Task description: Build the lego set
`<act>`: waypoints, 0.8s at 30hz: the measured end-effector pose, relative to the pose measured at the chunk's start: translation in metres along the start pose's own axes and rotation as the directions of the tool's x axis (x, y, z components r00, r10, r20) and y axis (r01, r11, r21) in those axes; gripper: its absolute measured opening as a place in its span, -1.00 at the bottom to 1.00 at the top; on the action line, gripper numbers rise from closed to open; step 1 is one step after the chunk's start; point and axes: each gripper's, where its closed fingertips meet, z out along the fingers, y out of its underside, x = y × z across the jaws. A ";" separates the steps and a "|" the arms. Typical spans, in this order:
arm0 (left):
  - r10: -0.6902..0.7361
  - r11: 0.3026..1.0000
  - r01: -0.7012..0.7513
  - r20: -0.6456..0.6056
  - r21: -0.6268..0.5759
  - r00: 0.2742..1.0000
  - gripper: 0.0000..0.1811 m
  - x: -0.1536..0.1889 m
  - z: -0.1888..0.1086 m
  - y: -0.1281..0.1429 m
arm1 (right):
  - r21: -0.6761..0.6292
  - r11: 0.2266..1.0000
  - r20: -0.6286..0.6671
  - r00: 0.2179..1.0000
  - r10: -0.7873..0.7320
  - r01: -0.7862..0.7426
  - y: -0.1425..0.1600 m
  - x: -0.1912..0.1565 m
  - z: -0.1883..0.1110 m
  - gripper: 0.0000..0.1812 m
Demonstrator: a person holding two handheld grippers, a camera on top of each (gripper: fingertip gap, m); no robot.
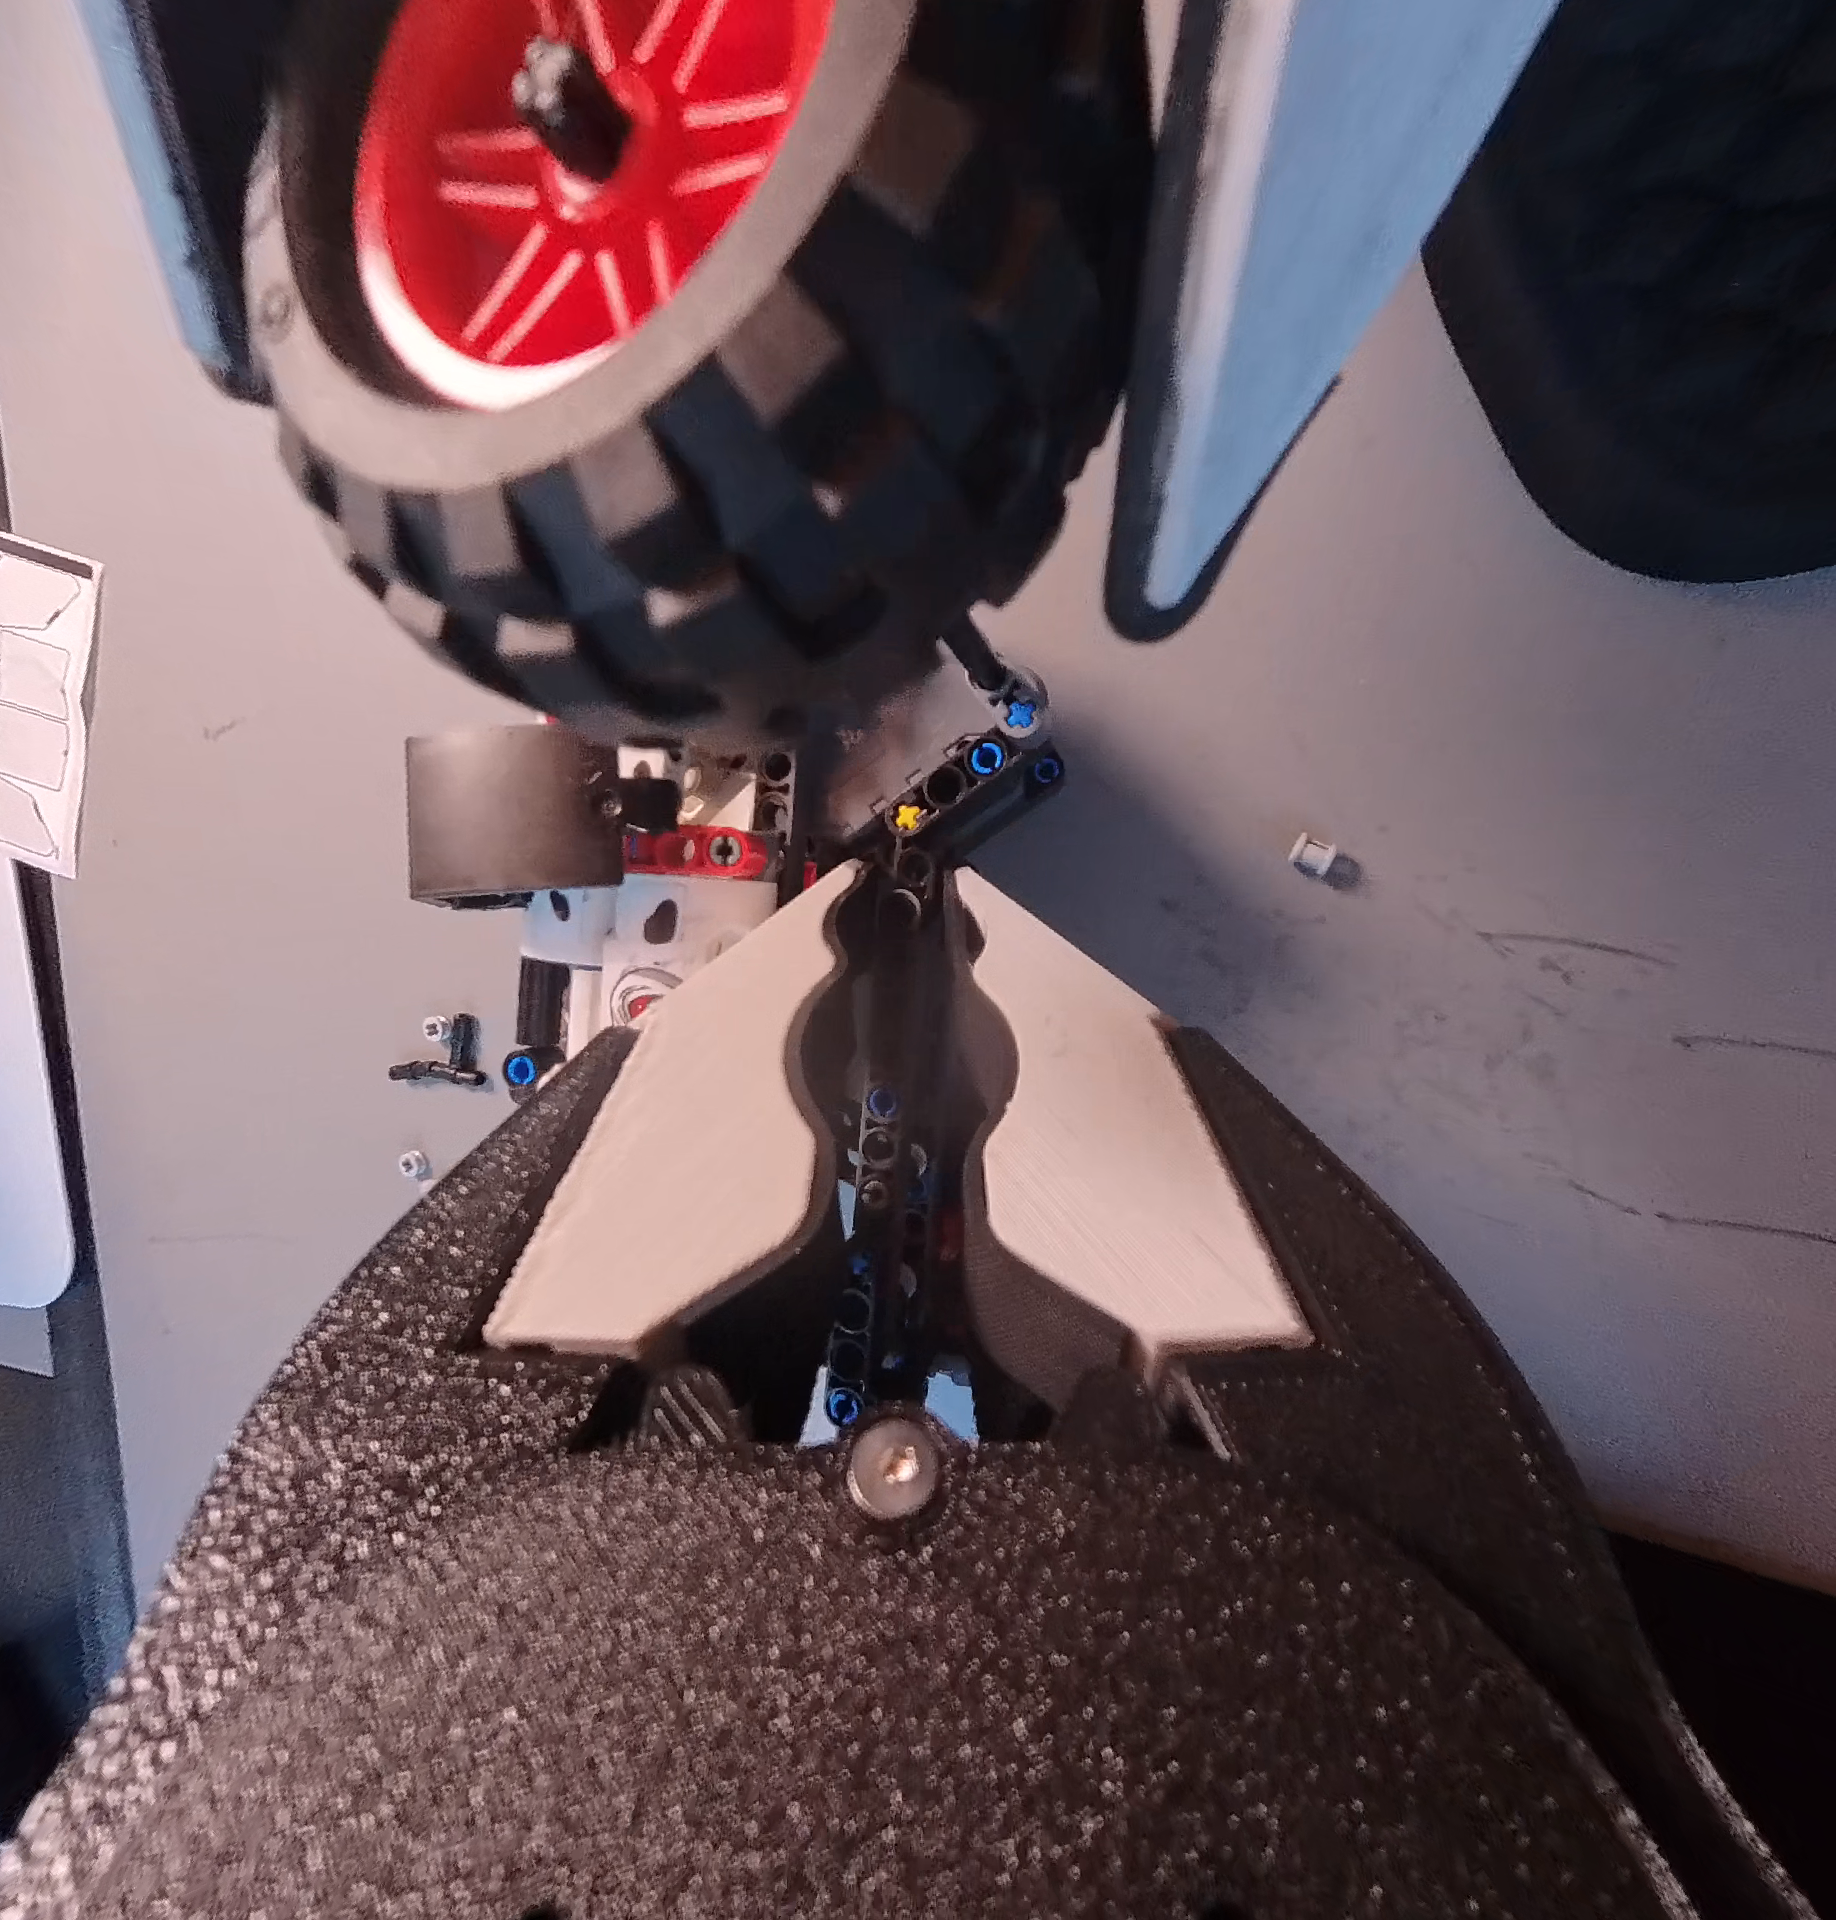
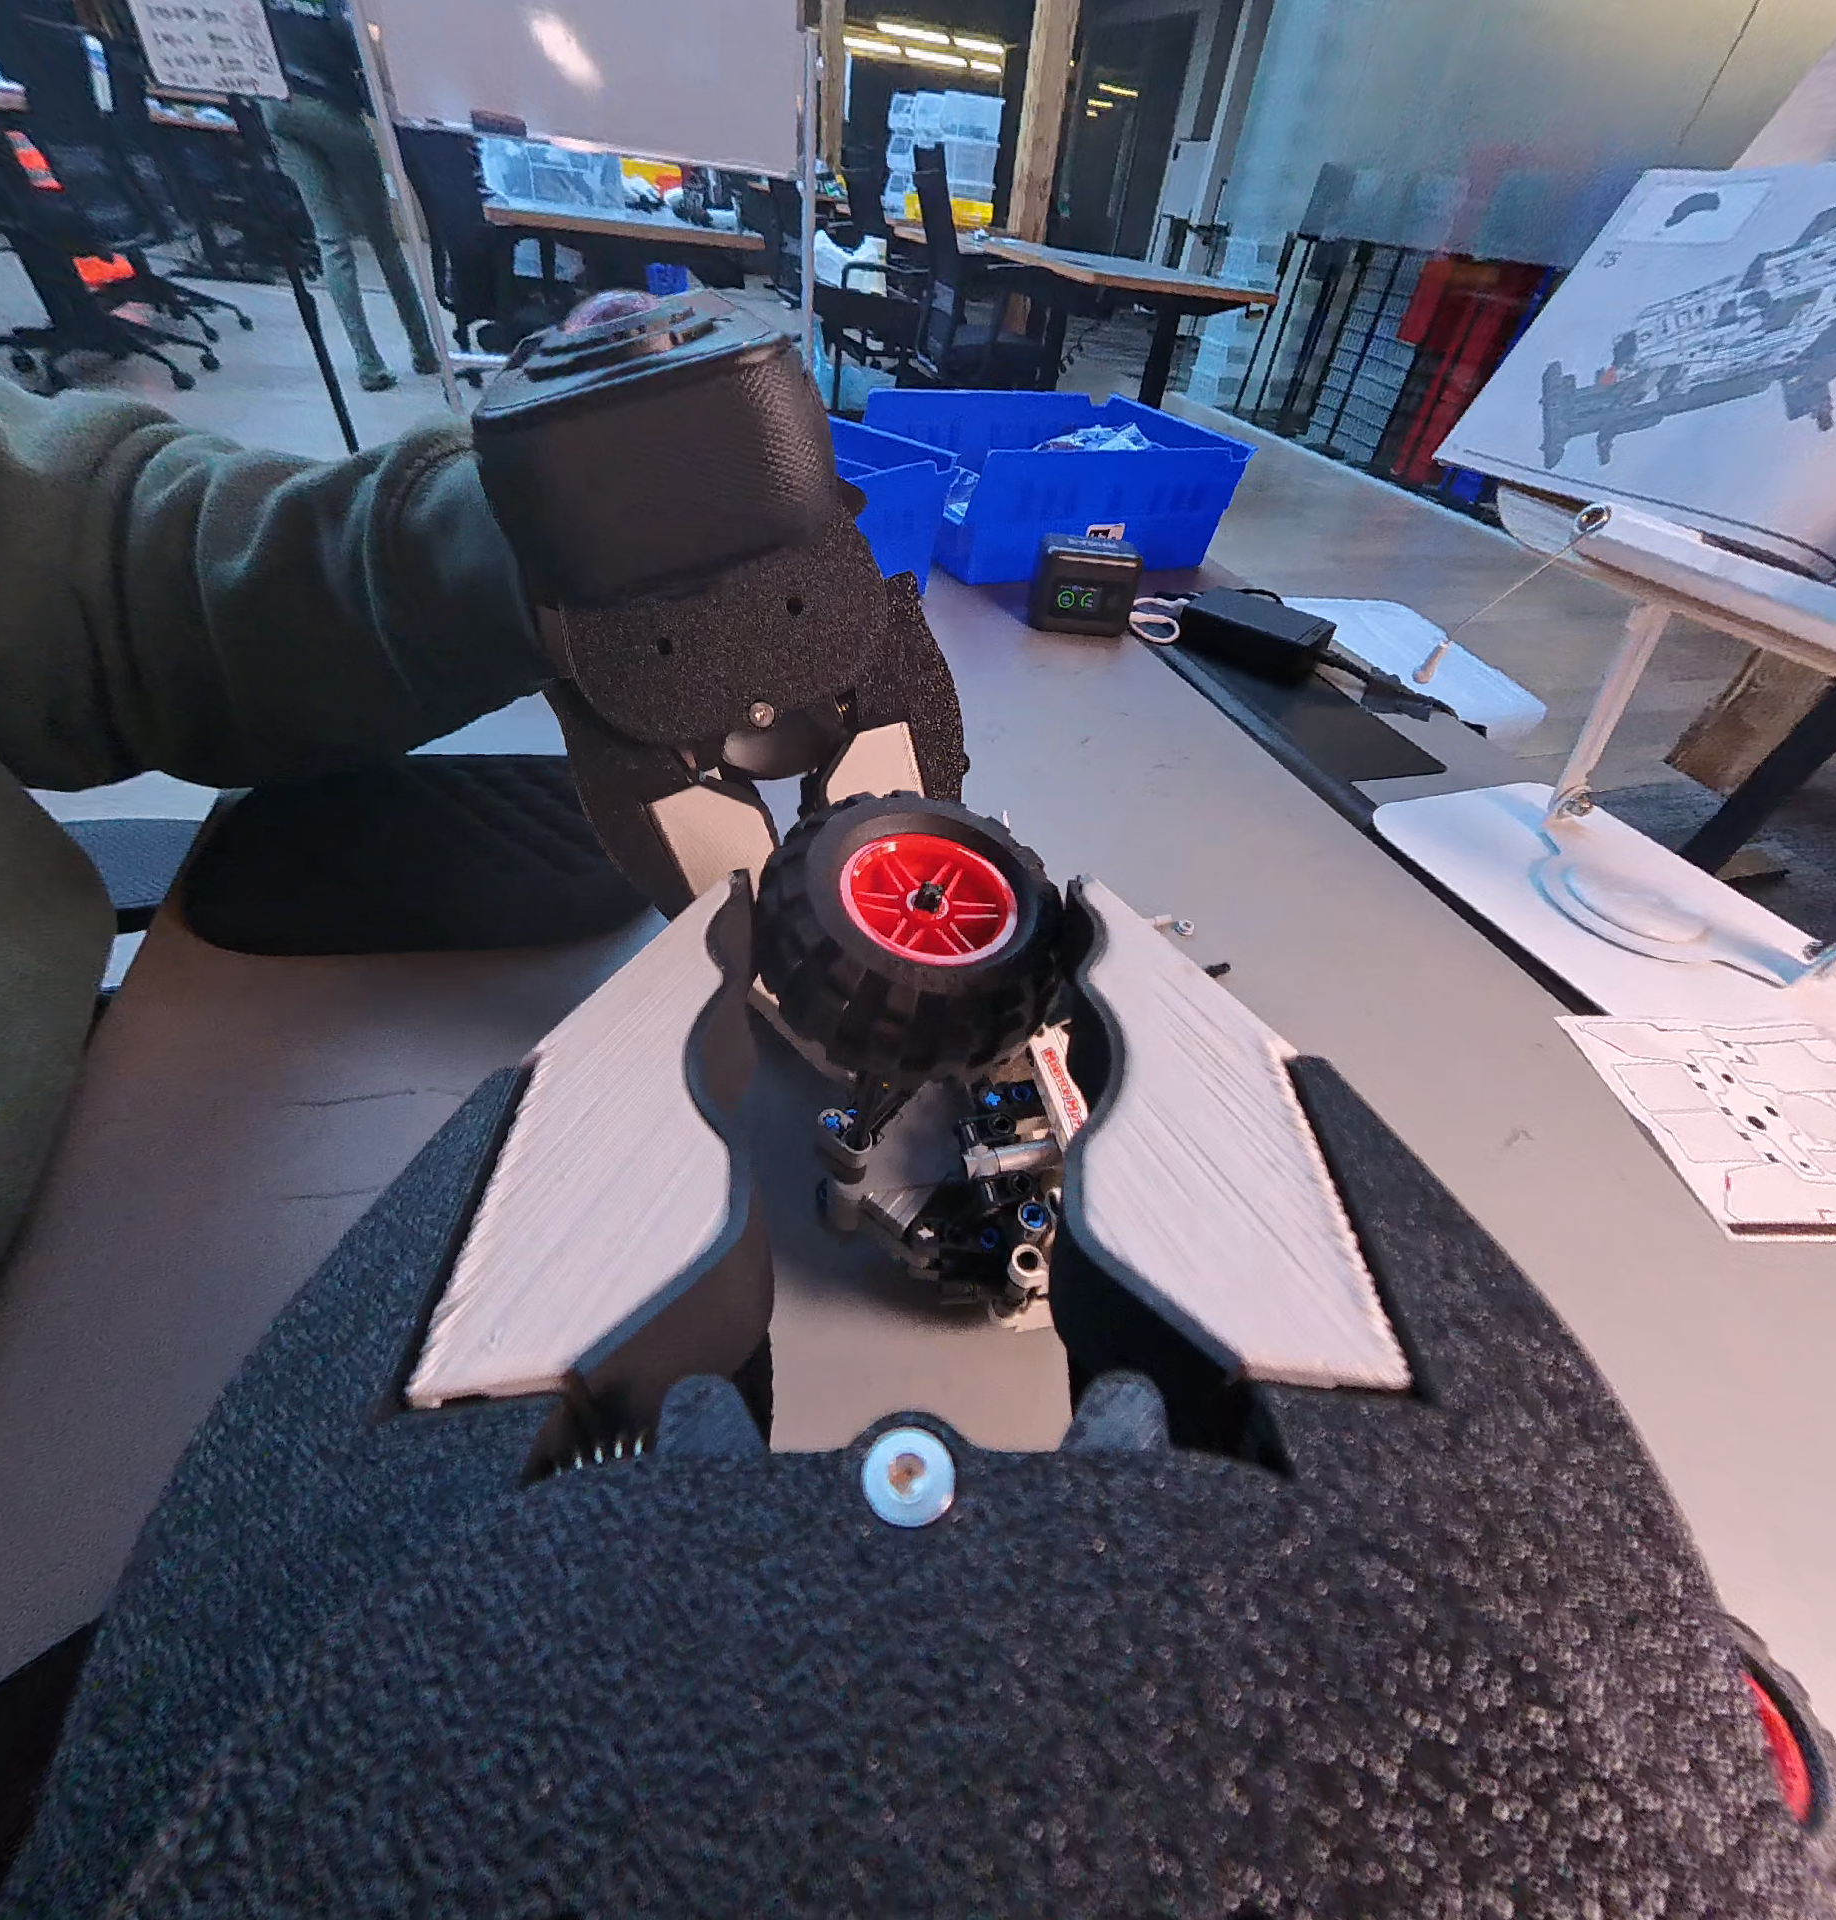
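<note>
Right gripper (image 2: 909, 971) straddles red-hubbed knobbly black rubber wheel (image 2: 909, 925), fingers touching tread | left gripper (image 1: 898, 894) pinches black studless beam chassis (image 1: 955, 779) below wheel | risk: skewed push binds the axle, chassis twists free

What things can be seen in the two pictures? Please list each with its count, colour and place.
wheel: one, black tyre, red rim, between the right jaws
lego model: one, black, grey and white, on table under wheel
black beam: one, in the left jaws
bins: two, blue, far table side
instruction booklet: one, white, on stand at right
sticker sheet: one, white, right table edge
table: one, grey
left gripper: one, shut on beam
right gripper: one, around wheel
</note>
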 end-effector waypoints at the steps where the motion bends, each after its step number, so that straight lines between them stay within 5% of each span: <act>1: -0.012 1.000 0.012 -0.008 0.010 1.000 -0.89 0.000 -0.001 0.000 | 0.004 1.000 0.001 1.000 0.002 -0.002 -0.001 0.000 0.000 -0.37; 24: 0.015 1.000 -0.015 -0.001 -0.024 1.000 -0.89 0.003 0.002 0.000 | -0.011 1.000 0.026 1.000 0.017 -0.016 0.006 -0.008 0.003 -0.36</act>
